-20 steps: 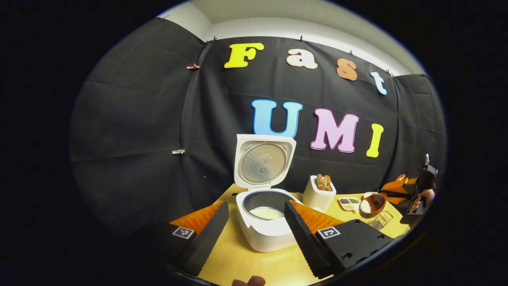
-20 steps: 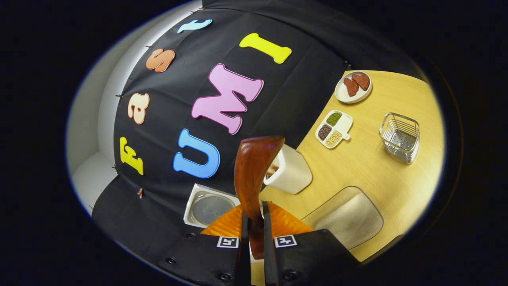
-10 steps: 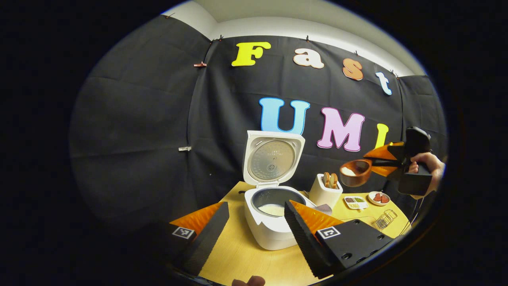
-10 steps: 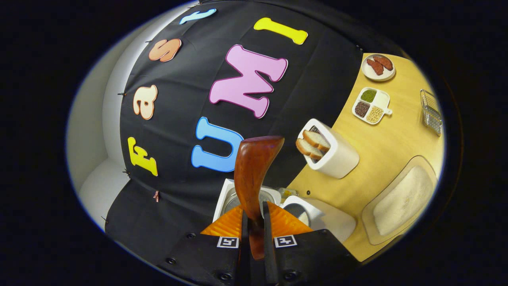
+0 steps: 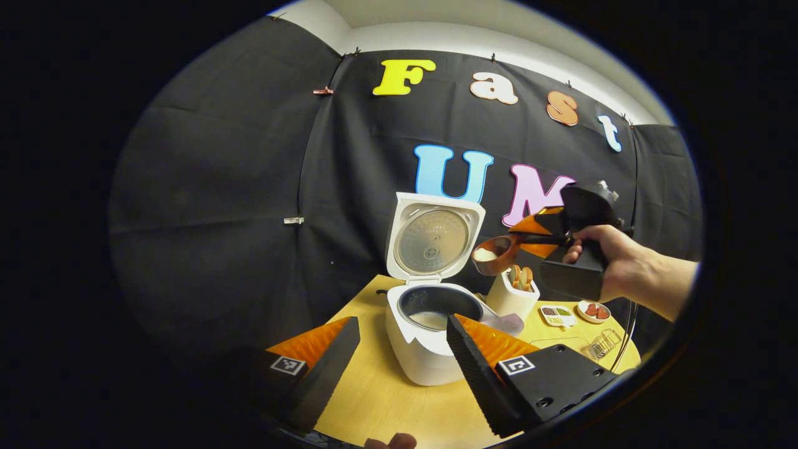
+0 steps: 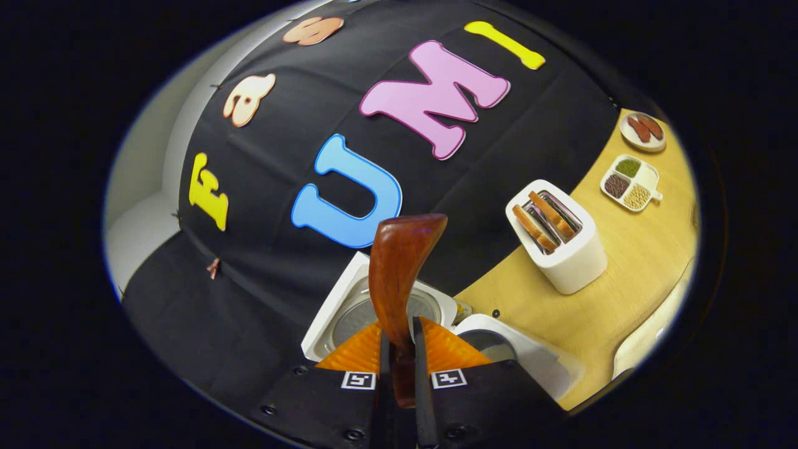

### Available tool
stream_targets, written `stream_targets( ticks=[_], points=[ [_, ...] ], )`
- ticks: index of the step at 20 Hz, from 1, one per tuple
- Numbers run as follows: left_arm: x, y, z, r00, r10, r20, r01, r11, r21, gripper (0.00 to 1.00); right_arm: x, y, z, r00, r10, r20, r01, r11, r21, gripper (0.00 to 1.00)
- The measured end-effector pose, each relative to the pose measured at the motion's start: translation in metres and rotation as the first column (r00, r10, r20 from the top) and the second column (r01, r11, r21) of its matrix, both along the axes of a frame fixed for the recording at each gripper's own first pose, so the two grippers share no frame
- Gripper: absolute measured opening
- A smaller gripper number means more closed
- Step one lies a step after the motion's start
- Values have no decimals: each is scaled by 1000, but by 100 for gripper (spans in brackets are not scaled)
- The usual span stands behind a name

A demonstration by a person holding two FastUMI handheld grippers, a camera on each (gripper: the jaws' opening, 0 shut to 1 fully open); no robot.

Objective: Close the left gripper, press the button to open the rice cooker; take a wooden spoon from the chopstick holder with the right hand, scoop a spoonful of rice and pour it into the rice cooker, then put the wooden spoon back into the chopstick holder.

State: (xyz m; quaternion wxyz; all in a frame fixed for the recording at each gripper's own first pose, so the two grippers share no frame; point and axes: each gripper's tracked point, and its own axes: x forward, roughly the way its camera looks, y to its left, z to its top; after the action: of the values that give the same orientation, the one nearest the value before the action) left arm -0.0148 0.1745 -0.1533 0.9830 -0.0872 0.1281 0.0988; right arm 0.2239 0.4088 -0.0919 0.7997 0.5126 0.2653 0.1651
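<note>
The white rice cooker (image 5: 424, 349) stands open on the table, lid (image 5: 434, 236) upright, with some rice in its pot. My left gripper (image 5: 402, 321) is open just in front of it, fingers either side and apart from it. To the right and above the pot's rim, a hand (image 5: 623, 268) holds my right gripper (image 5: 548, 238), which is shut on the wooden spoon (image 5: 492, 254); white rice lies in the spoon's bowl. In the right gripper view the spoon (image 6: 399, 268) stands between the fingers of my right gripper (image 6: 399, 330), above the cooker's lid (image 6: 368, 308) and pot (image 6: 492, 343).
A white toaster (image 5: 511, 296) (image 6: 561, 243) with bread slices stands right of the cooker. Beyond it are a divided dish of grains (image 6: 629, 183), a small plate with red pieces (image 6: 643, 130), a wire basket (image 5: 601, 346) and a rice tray (image 6: 654, 343) on the wooden table (image 5: 374, 399).
The right gripper has lifted the loaded spoon from the rice tray and carried it left, close to the open cooker. The left gripper has barely moved.
</note>
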Motion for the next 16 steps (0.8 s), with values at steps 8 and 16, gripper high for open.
stream_targets(
  ticks=[8,16],
  points=[
    [-2,7,-15,999,37,-26,-38,998,-55,95,18,40,-39,989,113,99,-75,942,-328,17],
    [-7,4,-28,997,48,-57,-51,997,-60,95,13,67,-36,926,296,235,-142,848,-510,17]
  ],
)
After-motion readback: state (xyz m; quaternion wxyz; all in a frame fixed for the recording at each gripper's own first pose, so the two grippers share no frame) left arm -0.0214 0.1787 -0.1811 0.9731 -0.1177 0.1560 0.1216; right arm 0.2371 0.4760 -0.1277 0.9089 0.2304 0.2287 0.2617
